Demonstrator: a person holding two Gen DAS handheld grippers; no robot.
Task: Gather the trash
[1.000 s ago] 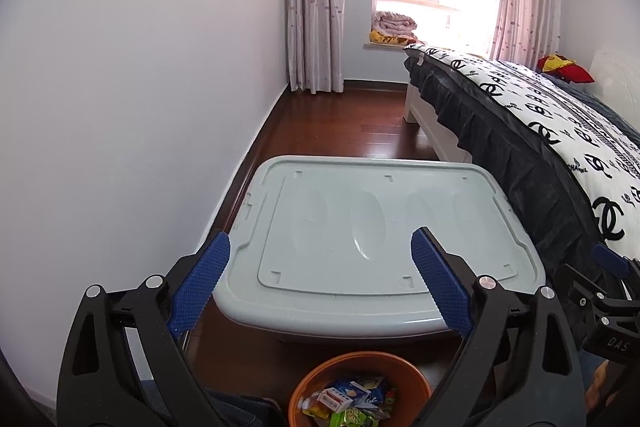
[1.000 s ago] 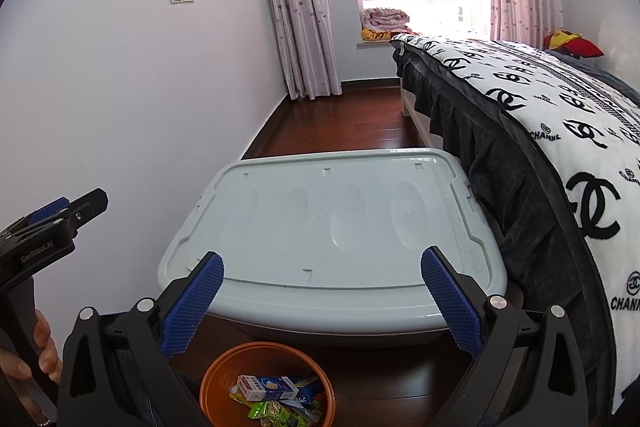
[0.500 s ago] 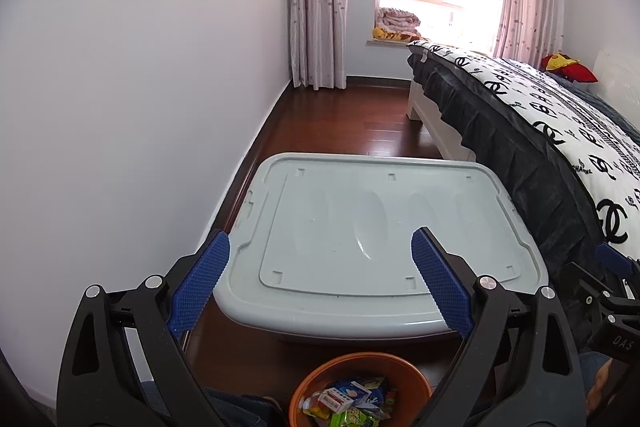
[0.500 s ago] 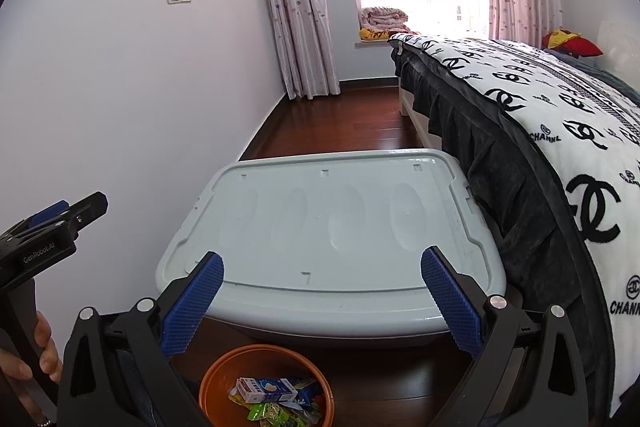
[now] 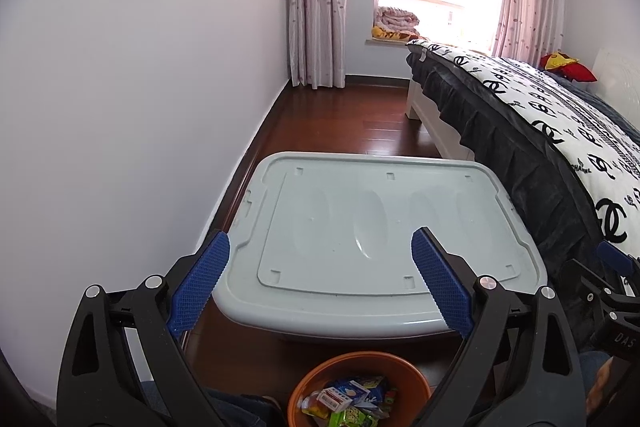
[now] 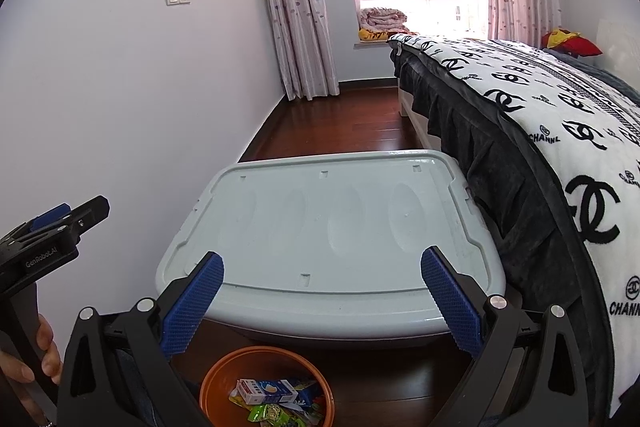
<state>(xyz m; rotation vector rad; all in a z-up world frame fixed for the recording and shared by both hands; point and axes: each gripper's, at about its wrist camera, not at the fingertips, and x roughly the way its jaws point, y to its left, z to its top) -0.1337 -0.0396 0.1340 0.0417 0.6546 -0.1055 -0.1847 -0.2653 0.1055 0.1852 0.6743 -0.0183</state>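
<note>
**A:** So where are we in the trash run? Both tools look idle. The left gripper (image 5: 320,271) has its blue pads spread wide with nothing between them, and the right gripper (image 6: 322,293) is the same, wide and empty.

**B:** Yeah, my read is the collecting part is basically done. The wrappers and the small carton (image 6: 266,391) are already sitting in the orange bin (image 6: 212,375) at the bottom centre of both views, just in front of the grey storage box (image 5: 376,227) in mid-frame.

**A:** Anything left out?

**B:** Not that I can see — the box lid is bare, and so is the strip of wood floor (image 5: 352,119) running up to the curtains. Under the bed (image 6: 540,115) on the right is hidden though.

**A:** Next move?

**B:** I'd guess a look around for strays — otherwise finish up, maybe lift the bin by its rim.
</note>
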